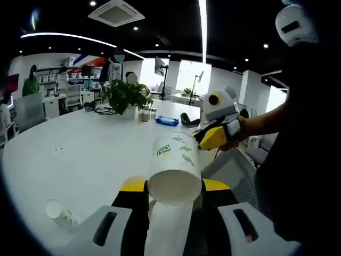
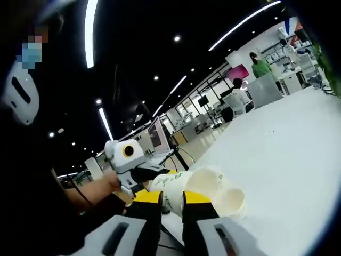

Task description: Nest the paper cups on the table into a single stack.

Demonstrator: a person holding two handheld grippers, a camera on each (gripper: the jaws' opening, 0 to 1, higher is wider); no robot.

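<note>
A white paper cup (image 1: 178, 152) with green print is held off the table, its round white end facing the camera in the left gripper view. My left gripper (image 1: 175, 185) is shut on it, yellow jaw tips on either side. My right gripper (image 1: 212, 137) comes in from the right, jaws against the cup's far end. In the right gripper view, my right gripper (image 2: 171, 198) is shut on the printed cups (image 2: 176, 193), and two open rims (image 2: 213, 184) point right. The left gripper (image 2: 130, 160) sits at their left end. Another paper cup (image 1: 59, 212) lies on its side on the table.
The white table (image 1: 80, 154) carries a potted plant (image 1: 125, 96), small bottles (image 1: 145, 113) and a blue packet (image 1: 167, 121) at its far side. A person's arm and dark clothes stand at the right. Office chairs (image 1: 29, 109) and people are beyond the table.
</note>
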